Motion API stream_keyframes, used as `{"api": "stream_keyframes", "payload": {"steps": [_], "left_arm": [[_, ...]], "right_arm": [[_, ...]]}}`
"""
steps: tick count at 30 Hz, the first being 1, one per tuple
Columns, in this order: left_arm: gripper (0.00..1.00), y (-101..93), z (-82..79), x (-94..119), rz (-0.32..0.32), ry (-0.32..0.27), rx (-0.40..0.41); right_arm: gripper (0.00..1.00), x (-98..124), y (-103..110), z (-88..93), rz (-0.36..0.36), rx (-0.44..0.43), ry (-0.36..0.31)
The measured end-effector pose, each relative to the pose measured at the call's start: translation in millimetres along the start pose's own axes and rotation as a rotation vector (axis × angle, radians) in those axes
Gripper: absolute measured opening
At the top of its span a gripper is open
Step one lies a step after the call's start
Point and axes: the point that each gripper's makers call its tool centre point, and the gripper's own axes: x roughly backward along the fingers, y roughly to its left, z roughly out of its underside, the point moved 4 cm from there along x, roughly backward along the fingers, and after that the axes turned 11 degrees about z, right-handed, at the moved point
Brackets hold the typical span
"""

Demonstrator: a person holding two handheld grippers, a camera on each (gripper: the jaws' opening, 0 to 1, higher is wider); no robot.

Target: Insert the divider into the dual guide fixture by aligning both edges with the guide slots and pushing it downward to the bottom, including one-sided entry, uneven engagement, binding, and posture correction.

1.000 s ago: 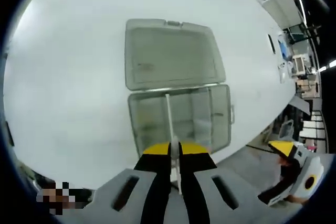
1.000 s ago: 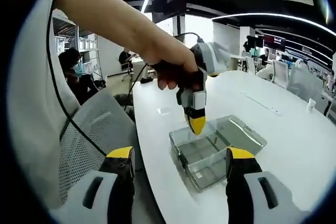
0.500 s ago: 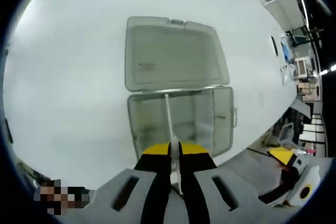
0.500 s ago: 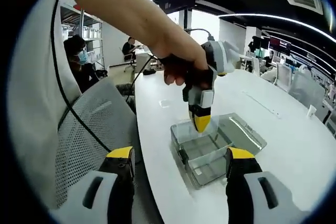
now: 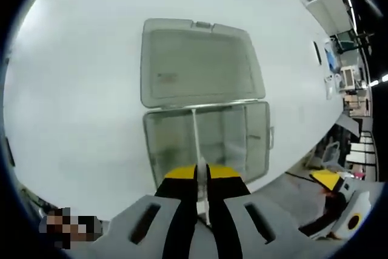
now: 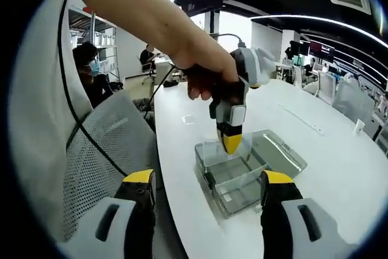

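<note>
Divider first: it is a thin clear plastic sheet [image 5: 195,144], and my left gripper [image 5: 202,177] has it pinched between its two yellow-tipped jaws, which are closed tight on the sheet's top edge. In the left gripper view I look down the sheet edge-on, so it shows as one pale line going down into the clear plastic box with slots in its walls [image 5: 242,141]. The sheet stands inside the box, between its left wall and the middle. I cannot tell if both edges sit in their slots or if it has reached the bottom.

The box's flat clear lid [image 5: 200,62] lies open on the far side, joined to the box along one long edge. Both sit on the big white round-edged table [image 5: 79,89].

In the right gripper view I see a person's hand [image 6: 203,74] holding the left gripper over the box [image 6: 233,180], with the sheet [image 6: 221,150] below its yellow tip. My right gripper [image 6: 208,195] has its jaws wide apart and holds nothing. It hangs off the table edge, near a grey mesh chair [image 6: 100,162].
</note>
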Motion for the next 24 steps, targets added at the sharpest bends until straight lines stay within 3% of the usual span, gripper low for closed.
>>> {"api": "stream_keyframes", "payload": {"steps": [24], "left_arm": [[0.02,2.2,-0.4,-3.9,-0.026,0.028,0.003]], "right_arm": [[0.68,3.4,-2.8,-0.2,0.011,-0.01,-0.005]]}}
